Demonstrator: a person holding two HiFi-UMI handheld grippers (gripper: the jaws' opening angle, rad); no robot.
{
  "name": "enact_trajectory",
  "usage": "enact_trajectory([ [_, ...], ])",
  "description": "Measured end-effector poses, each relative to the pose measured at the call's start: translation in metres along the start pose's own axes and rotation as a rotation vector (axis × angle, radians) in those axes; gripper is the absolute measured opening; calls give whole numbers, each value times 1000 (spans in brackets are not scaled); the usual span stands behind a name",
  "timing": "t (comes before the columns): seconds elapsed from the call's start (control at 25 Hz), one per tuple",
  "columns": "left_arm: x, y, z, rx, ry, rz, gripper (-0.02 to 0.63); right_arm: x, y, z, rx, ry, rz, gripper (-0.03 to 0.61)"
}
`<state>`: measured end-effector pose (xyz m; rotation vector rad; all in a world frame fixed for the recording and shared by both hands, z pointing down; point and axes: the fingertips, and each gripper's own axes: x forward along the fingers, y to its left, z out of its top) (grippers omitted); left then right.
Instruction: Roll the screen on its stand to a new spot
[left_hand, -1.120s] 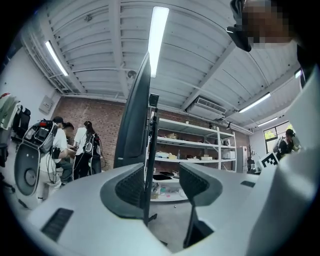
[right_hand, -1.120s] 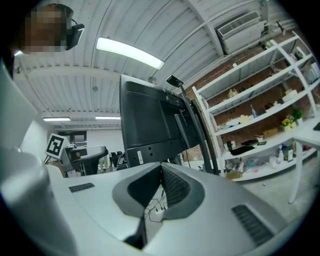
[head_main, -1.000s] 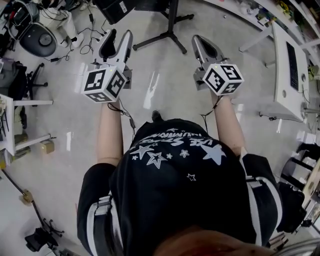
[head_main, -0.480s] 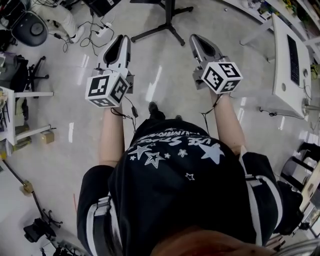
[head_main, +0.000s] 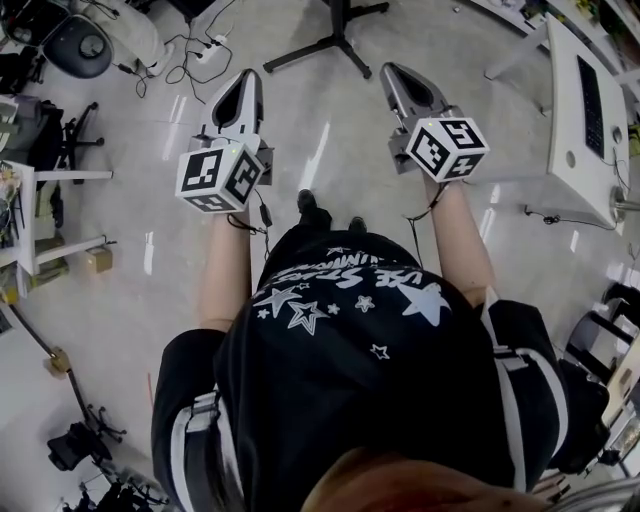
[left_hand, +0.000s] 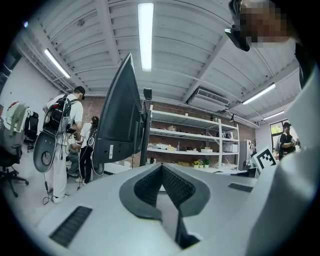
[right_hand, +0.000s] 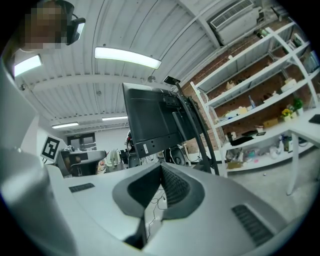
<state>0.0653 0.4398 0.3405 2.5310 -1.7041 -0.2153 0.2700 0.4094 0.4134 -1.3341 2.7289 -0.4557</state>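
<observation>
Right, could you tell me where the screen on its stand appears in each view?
Head view: only the stand, legs and post, top centre.
Left gripper view: screen left of centre, seen obliquely from behind.
Right gripper view: screen upper centre, back showing.
Shared landmark: white shelving, right of it in both gripper views.

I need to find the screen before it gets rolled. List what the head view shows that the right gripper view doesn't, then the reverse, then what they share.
Only the head view: the stand's black feet and the person's star-print shirt.
Only the right gripper view: the screen itself, mounted on its pole, plus a ceiling light and shelves.
Both: the right tongs, shut with nothing between them, pointing towards the stand.
</observation>
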Motion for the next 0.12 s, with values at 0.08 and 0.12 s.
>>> enact_trajectory([
  [0.08, -6, -8, -2, 6, -2, -3, 12, -7, 2, -2, -4, 2, 6, 6],
  [0.12, -8, -13, -3, 10, -3, -6, 12, -11, 3, -3, -5, 4, 8, 6],
])
